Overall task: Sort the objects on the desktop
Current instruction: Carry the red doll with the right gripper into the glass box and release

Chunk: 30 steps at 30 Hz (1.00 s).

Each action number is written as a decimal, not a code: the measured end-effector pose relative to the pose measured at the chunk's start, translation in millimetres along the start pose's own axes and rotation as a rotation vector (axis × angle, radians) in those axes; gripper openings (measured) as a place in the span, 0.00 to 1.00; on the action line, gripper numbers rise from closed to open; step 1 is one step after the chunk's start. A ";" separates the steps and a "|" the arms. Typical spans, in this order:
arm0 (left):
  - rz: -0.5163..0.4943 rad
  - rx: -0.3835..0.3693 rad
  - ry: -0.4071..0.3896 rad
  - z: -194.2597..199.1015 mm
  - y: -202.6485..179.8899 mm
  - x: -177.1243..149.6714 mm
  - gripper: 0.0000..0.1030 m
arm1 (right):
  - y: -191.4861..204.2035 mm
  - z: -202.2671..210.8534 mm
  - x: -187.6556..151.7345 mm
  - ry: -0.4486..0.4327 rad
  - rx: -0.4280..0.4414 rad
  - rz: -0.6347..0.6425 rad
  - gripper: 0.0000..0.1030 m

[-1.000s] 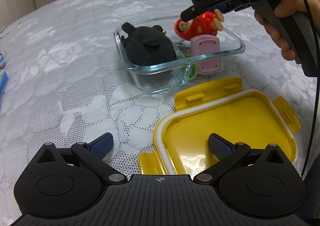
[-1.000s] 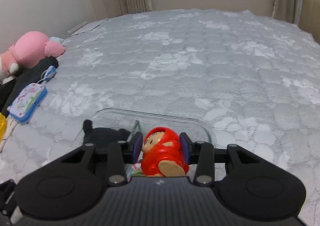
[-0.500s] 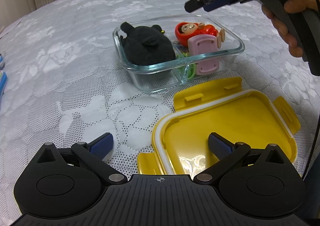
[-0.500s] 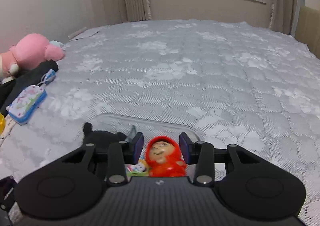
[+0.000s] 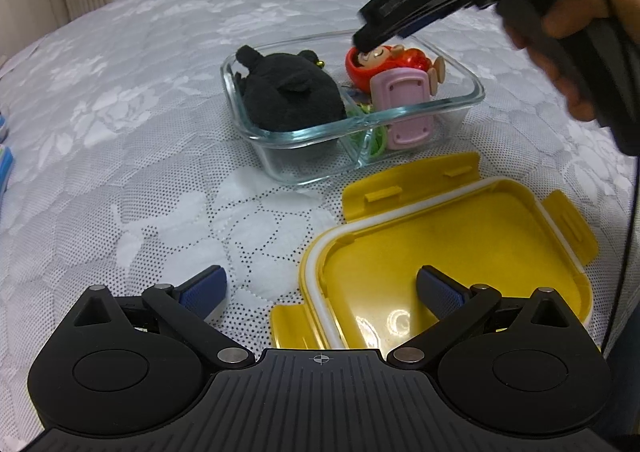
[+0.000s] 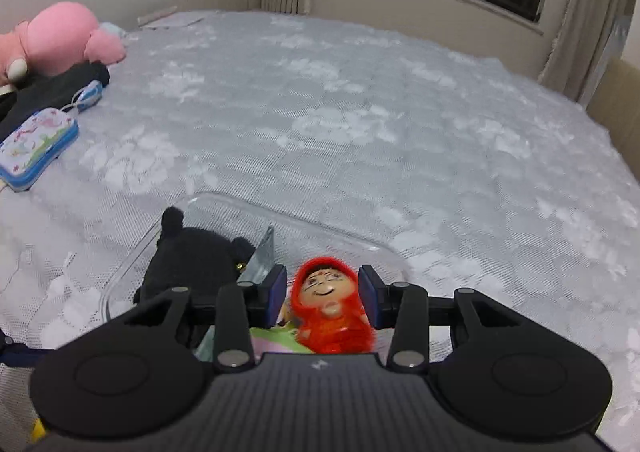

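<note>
Hovering over the right compartment of the glass container [image 5: 460, 101], our right gripper [image 6: 322, 294] has its jaws parted on either side of the red doll [image 6: 330, 306], with a gap showing at each pad, so we judge the doll is not gripped and lies loose. In the left wrist view the doll [image 5: 384, 61] lies on its side at the far end of that compartment, behind the pink clip-like piece [image 5: 402, 107] that leans against the near wall, with something green beneath that we cannot make out. The black plush [image 5: 290, 93] fills the left compartment on its own, the divider keeping it apart from the smaller things, which reads as the sorting rule here.

Our left gripper [image 5: 320, 292] hangs low over the bed [image 5: 140, 171], jaws wide open and holding nothing, one finger above the quilt and the other above the upturned yellow lid [image 5: 440, 244]. The lid lies just beside the container, seal up, likely kept close for closing once sorting ends. Well apart on the bed lie a pink plush [image 6: 60, 39] and a patterned tin [image 6: 38, 145].
</note>
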<state>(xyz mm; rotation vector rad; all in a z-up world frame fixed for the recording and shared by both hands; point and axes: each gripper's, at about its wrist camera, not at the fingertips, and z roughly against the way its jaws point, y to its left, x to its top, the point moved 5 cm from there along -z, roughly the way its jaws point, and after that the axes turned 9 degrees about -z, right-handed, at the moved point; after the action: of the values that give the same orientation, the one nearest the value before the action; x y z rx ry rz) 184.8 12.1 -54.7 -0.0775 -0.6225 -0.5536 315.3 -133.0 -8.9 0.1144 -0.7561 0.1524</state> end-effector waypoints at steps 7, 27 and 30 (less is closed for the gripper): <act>0.010 -0.001 0.001 0.4 4.0 -2.0 1.00 | 7.1 -28.4 -3.0 0.027 -0.055 0.028 0.44; 0.007 0.007 0.000 1.0 3.1 -2.5 1.00 | -27.3 -8.5 8.9 0.071 0.110 -0.329 0.47; 0.010 0.003 0.001 0.4 3.8 -2.4 1.00 | -16.8 -22.0 7.2 0.110 0.091 -0.230 0.48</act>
<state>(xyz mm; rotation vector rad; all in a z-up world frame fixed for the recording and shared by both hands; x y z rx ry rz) 184.9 16.5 -55.4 -0.0776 -0.6219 -0.5435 338.2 -145.3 -20.7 0.2757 -0.6214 -0.0256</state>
